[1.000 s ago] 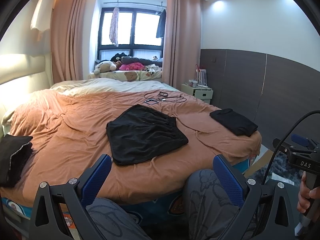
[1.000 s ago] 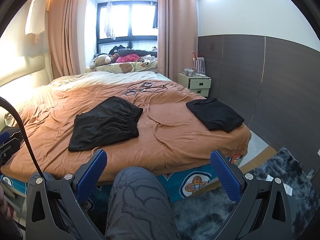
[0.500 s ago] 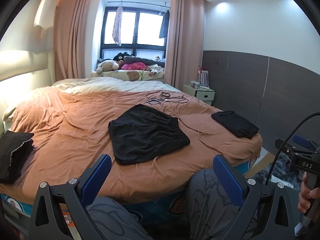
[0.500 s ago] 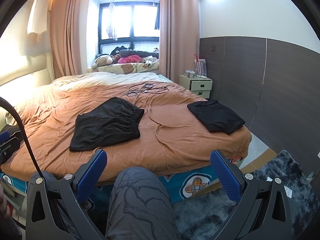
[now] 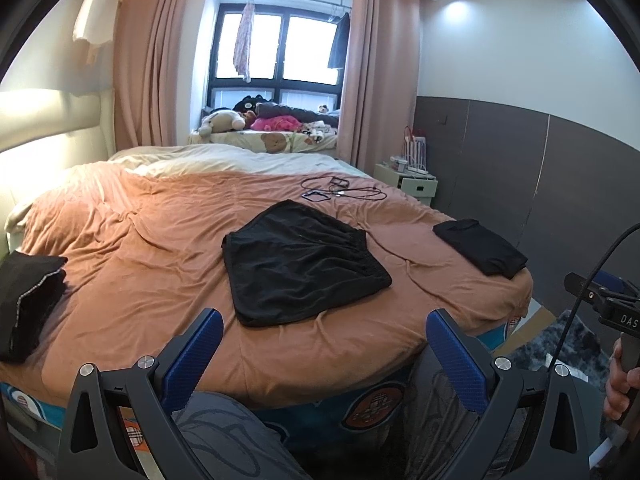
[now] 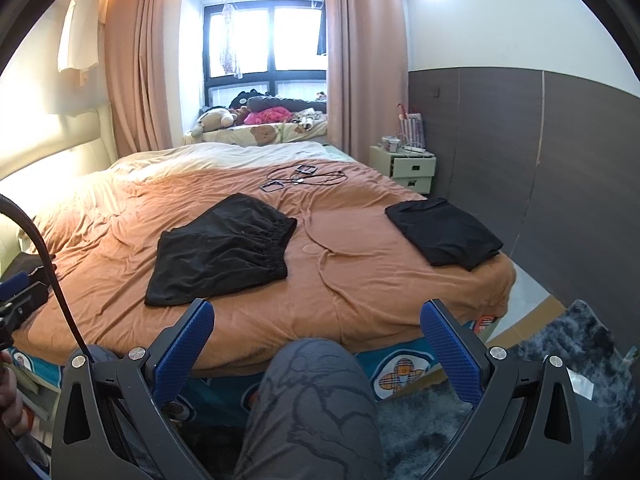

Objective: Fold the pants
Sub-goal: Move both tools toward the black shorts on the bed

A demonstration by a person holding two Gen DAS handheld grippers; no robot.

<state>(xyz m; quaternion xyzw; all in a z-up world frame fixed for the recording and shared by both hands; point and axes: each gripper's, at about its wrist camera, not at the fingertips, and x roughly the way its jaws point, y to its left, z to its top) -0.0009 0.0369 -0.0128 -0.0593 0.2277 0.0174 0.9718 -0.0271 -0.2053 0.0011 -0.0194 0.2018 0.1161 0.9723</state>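
Both your left gripper (image 5: 324, 340) and right gripper (image 6: 316, 332) hang with jaws spread wide, grasping nothing, short of the bed (image 5: 140, 264). The black pants (image 5: 300, 264) lie flat mid-bed, ahead of the left gripper and ahead-left of the right, waistband toward the right; your left looks nearer.

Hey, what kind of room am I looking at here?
A home bedroom, most likely. A large bed with an orange cover fills it, a small nightstand stands by the wall, and stuffed toys lie on the window ledge behind pink curtains.
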